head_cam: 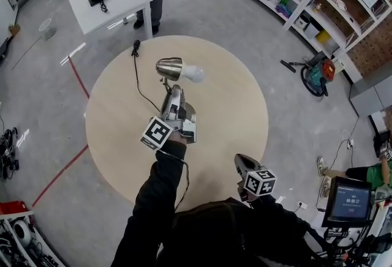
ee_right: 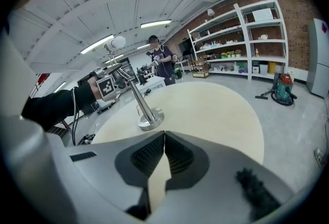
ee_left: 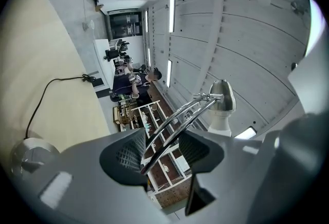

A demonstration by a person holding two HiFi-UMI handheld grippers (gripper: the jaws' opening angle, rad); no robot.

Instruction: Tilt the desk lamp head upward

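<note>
Desk lamp (head_cam: 171, 68): brushed-metal shade, bare white bulb (head_cam: 195, 73) pointing right, twin chrome rods, round base (ee_right: 150, 119). Standing mid-table (head_cam: 239, 112), slightly toward the far side.

The left arm (head_cam: 153, 204), in a black sleeve, extends from bottom centre toward frame centre. The left gripper (head_cam: 174, 99) points toward the top of the frame, jaws wide apart. The right gripper (head_cam: 242, 163) is held low at lower right, close to the body, jaws closed together.

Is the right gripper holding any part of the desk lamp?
No: the right gripper has its jaws shut together on nothing, and the lamp base stands apart from them on the round table.
</note>
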